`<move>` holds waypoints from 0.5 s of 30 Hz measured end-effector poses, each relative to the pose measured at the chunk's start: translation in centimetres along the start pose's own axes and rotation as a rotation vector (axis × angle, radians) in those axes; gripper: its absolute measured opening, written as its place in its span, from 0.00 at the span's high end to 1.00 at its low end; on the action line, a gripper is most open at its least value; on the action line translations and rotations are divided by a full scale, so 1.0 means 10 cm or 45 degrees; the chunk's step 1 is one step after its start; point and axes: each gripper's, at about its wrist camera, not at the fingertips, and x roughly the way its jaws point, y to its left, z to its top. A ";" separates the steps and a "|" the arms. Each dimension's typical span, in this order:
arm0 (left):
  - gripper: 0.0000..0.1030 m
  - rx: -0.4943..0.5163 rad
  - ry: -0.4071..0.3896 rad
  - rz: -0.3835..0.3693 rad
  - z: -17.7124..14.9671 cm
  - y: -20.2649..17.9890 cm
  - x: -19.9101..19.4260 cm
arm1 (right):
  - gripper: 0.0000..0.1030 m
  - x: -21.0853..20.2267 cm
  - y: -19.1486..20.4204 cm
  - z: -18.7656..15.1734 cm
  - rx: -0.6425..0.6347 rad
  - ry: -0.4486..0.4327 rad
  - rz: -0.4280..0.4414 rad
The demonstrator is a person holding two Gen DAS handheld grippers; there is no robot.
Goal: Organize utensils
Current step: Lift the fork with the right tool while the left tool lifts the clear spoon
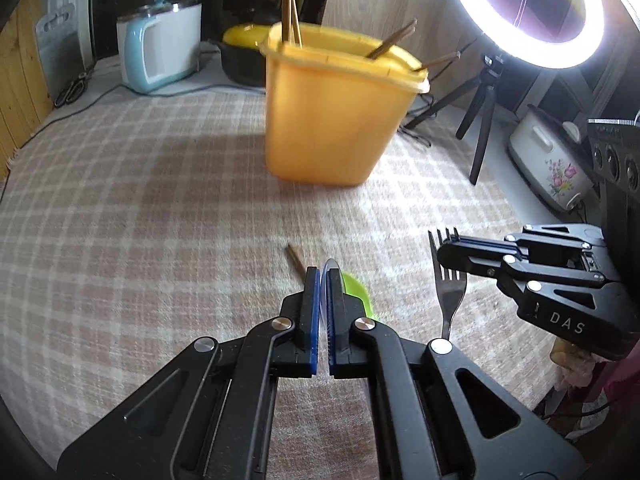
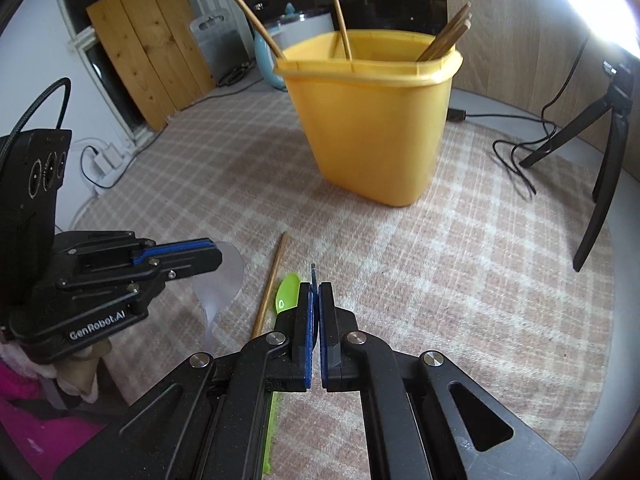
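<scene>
While the yellow holder (image 2: 372, 120) waits ahead, we clamp a clear spoon (image 2: 224, 280) in the left gripper (image 1: 323, 276) and a fork (image 1: 450, 280) in the right gripper (image 2: 315, 292) — both off the cloth, likely for dropping in.

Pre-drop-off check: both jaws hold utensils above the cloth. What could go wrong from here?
1. The right gripper pinches the fork near its tines, with the handle hanging; it may swing or slip.
2. The left gripper holds the clear spoon by its thin bowl, a weak grip.
3. Leaning chopsticks crowd the yellow holder.
</scene>
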 end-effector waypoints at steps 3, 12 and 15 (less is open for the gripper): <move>1.00 -0.003 -0.031 0.002 0.06 0.00 -0.07 | 0.99 -0.08 0.01 0.03 0.001 -0.028 -0.005; 1.00 -0.020 -0.100 -0.010 0.21 0.03 -0.25 | 0.99 -0.27 -0.01 0.12 0.001 -0.108 -0.020; 1.00 -0.012 -0.124 -0.013 0.24 0.02 -0.31 | 0.99 -0.35 0.00 0.15 -0.002 -0.135 -0.021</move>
